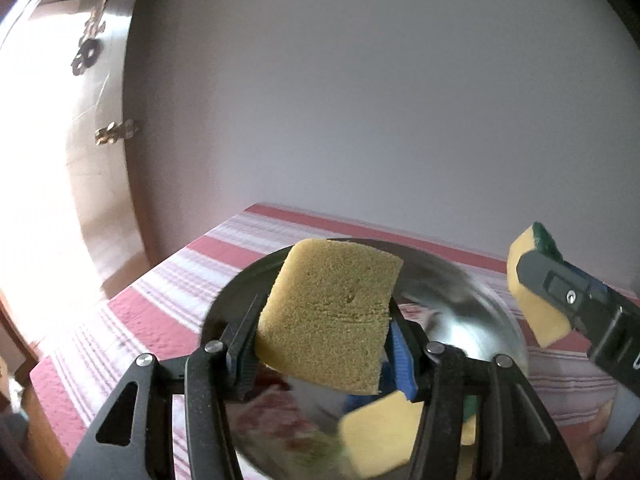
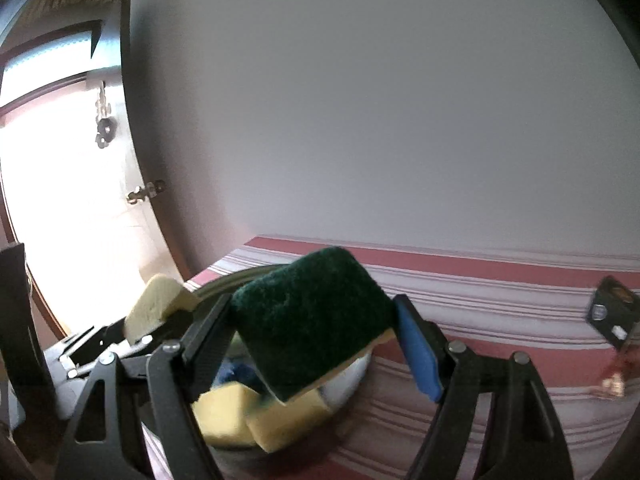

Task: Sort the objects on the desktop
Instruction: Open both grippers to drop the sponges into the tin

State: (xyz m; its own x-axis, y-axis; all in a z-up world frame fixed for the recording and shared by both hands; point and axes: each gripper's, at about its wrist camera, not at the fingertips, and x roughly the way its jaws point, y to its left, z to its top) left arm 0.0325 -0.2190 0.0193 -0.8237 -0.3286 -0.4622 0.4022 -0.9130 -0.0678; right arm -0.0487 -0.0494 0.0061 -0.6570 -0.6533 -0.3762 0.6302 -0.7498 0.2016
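Note:
My left gripper (image 1: 320,344) is shut on a yellow sponge (image 1: 328,316) and holds it above a shiny metal bowl (image 1: 492,320) on the striped cloth. Another yellow sponge (image 1: 380,440) lies in the bowl. My right gripper (image 2: 312,344) holds a green-topped yellow sponge (image 2: 308,316) over the same bowl (image 2: 224,280), tilted; its right jaw stands slightly off the sponge. Two yellow sponges (image 2: 280,420) lie in the bowl below it. The right gripper and its sponge (image 1: 532,292) show at the right of the left wrist view. The left gripper's sponge (image 2: 156,304) shows at the left of the right wrist view.
The table wears a red and white striped cloth (image 2: 500,312) and stands against a plain wall. A small dark box (image 2: 612,312) and a small trinket (image 2: 612,380) lie at the right. A bright doorway (image 1: 48,160) is at the left, past the table's edge.

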